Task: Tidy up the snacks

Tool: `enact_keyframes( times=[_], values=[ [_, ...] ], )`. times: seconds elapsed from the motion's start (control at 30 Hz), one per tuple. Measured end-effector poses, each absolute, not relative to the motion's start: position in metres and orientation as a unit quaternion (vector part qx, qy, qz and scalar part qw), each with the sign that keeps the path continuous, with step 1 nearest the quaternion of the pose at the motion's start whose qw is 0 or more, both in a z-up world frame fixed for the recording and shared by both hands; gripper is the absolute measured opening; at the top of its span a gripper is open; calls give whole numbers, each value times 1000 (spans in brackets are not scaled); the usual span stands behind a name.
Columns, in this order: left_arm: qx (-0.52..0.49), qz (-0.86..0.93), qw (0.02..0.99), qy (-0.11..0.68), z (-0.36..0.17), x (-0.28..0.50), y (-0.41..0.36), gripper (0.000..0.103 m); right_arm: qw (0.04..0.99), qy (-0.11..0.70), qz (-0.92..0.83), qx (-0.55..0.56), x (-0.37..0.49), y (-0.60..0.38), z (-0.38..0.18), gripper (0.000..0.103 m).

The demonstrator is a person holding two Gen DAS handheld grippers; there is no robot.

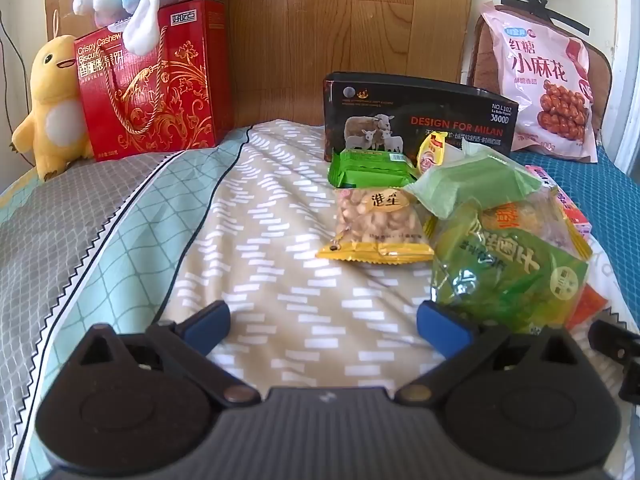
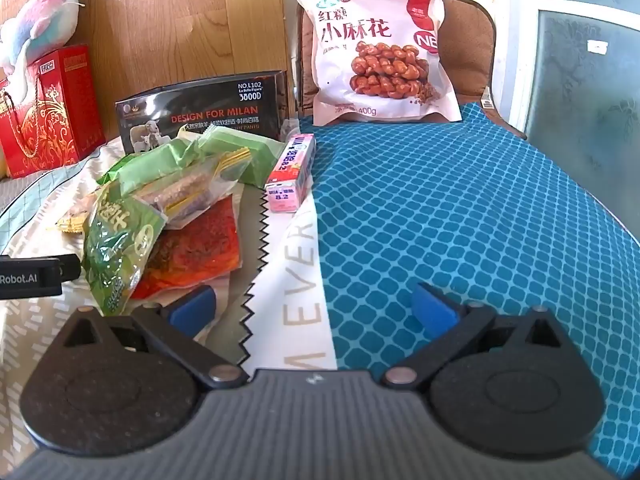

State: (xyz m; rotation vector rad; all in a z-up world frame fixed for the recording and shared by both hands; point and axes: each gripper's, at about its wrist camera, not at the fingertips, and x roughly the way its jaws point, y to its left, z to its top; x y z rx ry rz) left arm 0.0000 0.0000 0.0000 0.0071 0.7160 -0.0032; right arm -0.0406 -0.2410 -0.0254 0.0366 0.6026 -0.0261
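Your left gripper (image 1: pixel 323 322) hangs with its blue-padded jaws spread wide and nothing between them, above a beige bedspread (image 1: pixel 264 240) with white dashes. Only this view shows a clear packet of nuts (image 1: pixel 376 224) with a yellow edge, a flat green packet (image 1: pixel 370 166) behind it, and a yellow duck plush (image 1: pixel 50 108) at far left beside a red cashew biscuit box (image 1: pixel 160 84). Your right gripper (image 2: pixel 314 307) is equally wide open and empty, over the seam where a white strip meets a blue diamond-patterned mat (image 2: pixel 460 220). Only this view shows a red spicy snack pouch (image 2: pixel 200 248) under the heap and a pink-and-white carton (image 2: pixel 290 172) lying along the mat's edge. In both views the snack pile sits between your grippers, topped by a green pouch (image 1: pixel 508 272) just beyond your left gripper's right finger. Behind the pile a black box printed with sheep (image 2: pixel 208 108) stands upright. A large pink bag of twisted dough snacks (image 2: pixel 380 52) leans on a brown cushion (image 2: pixel 476 52) at the back. A wooden headboard (image 1: pixel 340 20) rises behind everything.
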Motion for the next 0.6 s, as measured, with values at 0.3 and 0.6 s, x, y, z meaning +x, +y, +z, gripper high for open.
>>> enact_keyframes(
  times=[0.3,0.6],
  values=[
    [2,4,937,349,-1,-2,-3,103,956,291,-8,31,-41,-246,-25,103],
    [8,-10,940,341,3,-9,0,103,957,284,-4,48,-44,-249,-25,103]
  ],
)
